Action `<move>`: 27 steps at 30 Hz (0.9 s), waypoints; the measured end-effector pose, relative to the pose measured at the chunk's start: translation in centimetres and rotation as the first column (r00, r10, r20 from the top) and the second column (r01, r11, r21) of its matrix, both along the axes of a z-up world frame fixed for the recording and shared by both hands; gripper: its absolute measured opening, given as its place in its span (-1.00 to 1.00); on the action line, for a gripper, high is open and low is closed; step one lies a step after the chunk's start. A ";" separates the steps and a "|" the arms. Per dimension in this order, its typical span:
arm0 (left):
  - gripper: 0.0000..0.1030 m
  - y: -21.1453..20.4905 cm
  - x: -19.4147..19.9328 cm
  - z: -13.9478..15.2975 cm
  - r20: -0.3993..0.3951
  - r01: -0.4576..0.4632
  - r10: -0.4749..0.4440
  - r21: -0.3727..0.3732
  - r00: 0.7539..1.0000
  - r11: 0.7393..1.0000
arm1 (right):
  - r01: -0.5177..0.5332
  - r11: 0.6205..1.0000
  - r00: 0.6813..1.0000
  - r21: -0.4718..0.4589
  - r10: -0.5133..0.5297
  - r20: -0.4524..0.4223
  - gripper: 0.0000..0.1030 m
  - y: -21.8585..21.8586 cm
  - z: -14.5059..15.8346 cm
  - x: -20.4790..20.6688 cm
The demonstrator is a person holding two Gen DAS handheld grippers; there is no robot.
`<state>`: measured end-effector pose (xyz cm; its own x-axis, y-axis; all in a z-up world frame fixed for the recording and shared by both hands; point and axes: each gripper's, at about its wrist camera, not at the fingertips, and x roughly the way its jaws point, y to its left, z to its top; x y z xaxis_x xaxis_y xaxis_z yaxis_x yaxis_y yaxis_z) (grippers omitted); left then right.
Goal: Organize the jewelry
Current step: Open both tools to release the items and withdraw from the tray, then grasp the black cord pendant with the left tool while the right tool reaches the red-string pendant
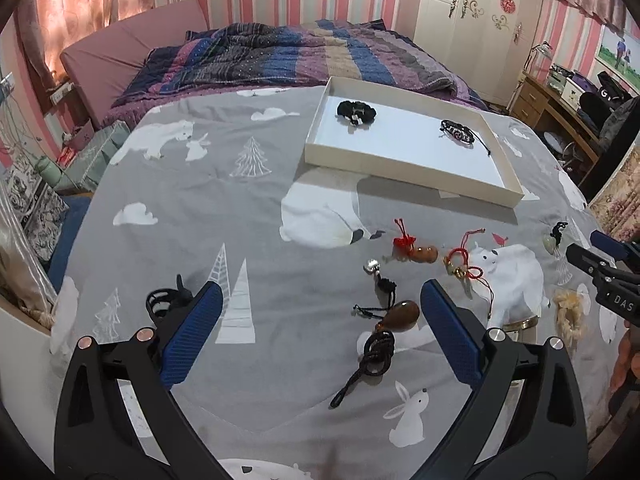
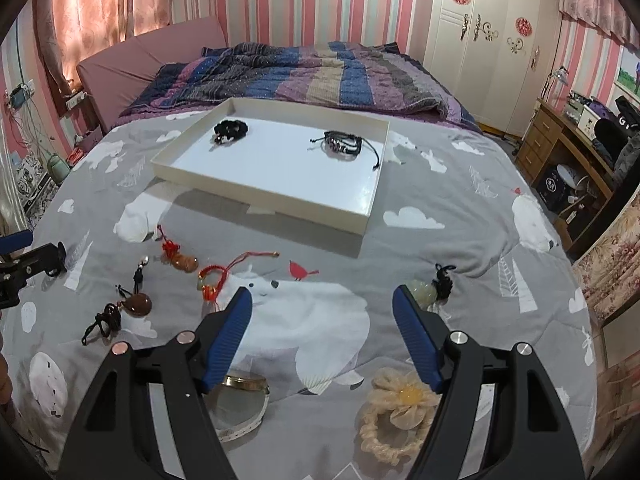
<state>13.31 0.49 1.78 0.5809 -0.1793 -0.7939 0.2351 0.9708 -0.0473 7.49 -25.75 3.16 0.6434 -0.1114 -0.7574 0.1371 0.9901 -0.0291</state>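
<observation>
A white tray (image 1: 400,160) (image 2: 264,196) lies on the grey bedspread and holds a black scrunchie (image 1: 356,111) (image 2: 231,128) and a black braided bracelet (image 1: 460,131) (image 2: 343,143). Loose on the spread are a brown pendant on black cord (image 1: 402,314) (image 2: 138,305), a red-cord gourd charm (image 1: 416,250) (image 2: 180,258), a red-cord bead charm (image 1: 460,262) (image 2: 212,280), a jade pendant (image 2: 424,291), a cream flower scrunchie (image 2: 398,412) and a bangle (image 2: 244,384). My left gripper (image 1: 320,304) is open above the spread. My right gripper (image 2: 322,304) is open, empty.
A black hair tie (image 1: 162,302) lies by the left finger. A striped quilt (image 2: 304,72) is bunched behind the tray. A desk (image 2: 568,136) and wardrobe (image 2: 492,36) stand at the right; the bed's edge drops off on both sides.
</observation>
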 end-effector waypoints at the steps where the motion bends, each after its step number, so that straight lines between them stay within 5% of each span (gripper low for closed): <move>1: 0.91 0.0 0.0 -0.2 -0.003 0.000 0.000 -0.001 1.000 1.000 | 0.001 1.000 1.000 0.003 -0.001 -0.005 0.42 0.1 -0.3 0.0; 19: 0.87 -0.4 1.3 -3.4 -0.049 0.016 -0.016 0.007 0.999 1.000 | -0.015 0.999 0.998 0.037 0.018 -0.059 0.42 1.3 -3.5 1.0; 25: 0.25 -0.8 2.1 -3.9 -0.092 0.059 -0.060 -0.011 0.994 0.998 | -0.051 0.997 0.995 0.059 0.056 -0.088 0.42 1.7 -4.0 1.9; 27: 0.19 -1.3 2.6 -4.3 -0.128 0.085 -0.085 -0.005 0.988 0.996 | -0.071 0.995 0.991 0.069 0.078 -0.110 0.42 1.8 -4.2 2.4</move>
